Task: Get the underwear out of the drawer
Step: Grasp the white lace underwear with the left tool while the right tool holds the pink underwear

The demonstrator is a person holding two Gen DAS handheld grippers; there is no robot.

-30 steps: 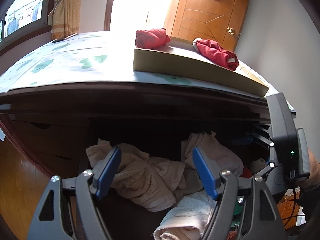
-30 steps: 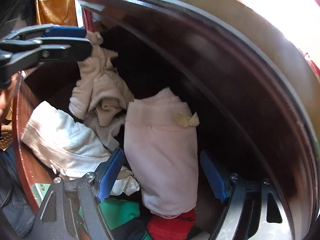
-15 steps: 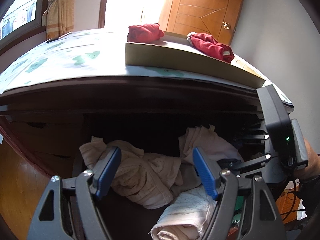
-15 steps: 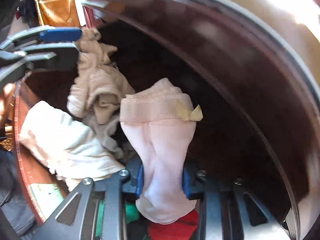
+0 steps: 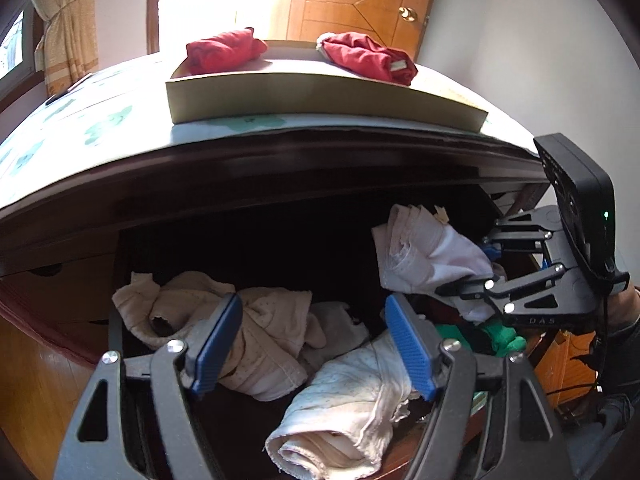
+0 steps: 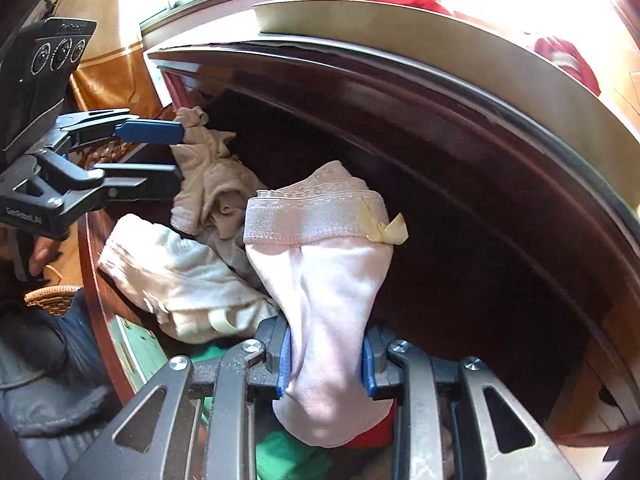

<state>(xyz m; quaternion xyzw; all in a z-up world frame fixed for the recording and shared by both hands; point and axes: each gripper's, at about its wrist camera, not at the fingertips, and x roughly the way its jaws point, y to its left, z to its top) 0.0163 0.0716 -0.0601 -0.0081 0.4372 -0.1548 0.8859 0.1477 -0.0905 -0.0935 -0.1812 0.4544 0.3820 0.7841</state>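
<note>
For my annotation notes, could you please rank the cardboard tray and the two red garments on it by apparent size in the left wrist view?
1. cardboard tray
2. right red garment
3. left red garment, only slightly smaller; nearly alike.

Your pale pink cotton underwear [image 6: 320,280] sits above the dark wooden drawer [image 5: 248,240], crumpled beige garments [image 5: 256,332] heaped to its left inside.

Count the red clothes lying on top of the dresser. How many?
2. One red bundle sits at the left end of the flat box, the other red bundle near its right end. More red cloth may hide down in the drawer.
</note>
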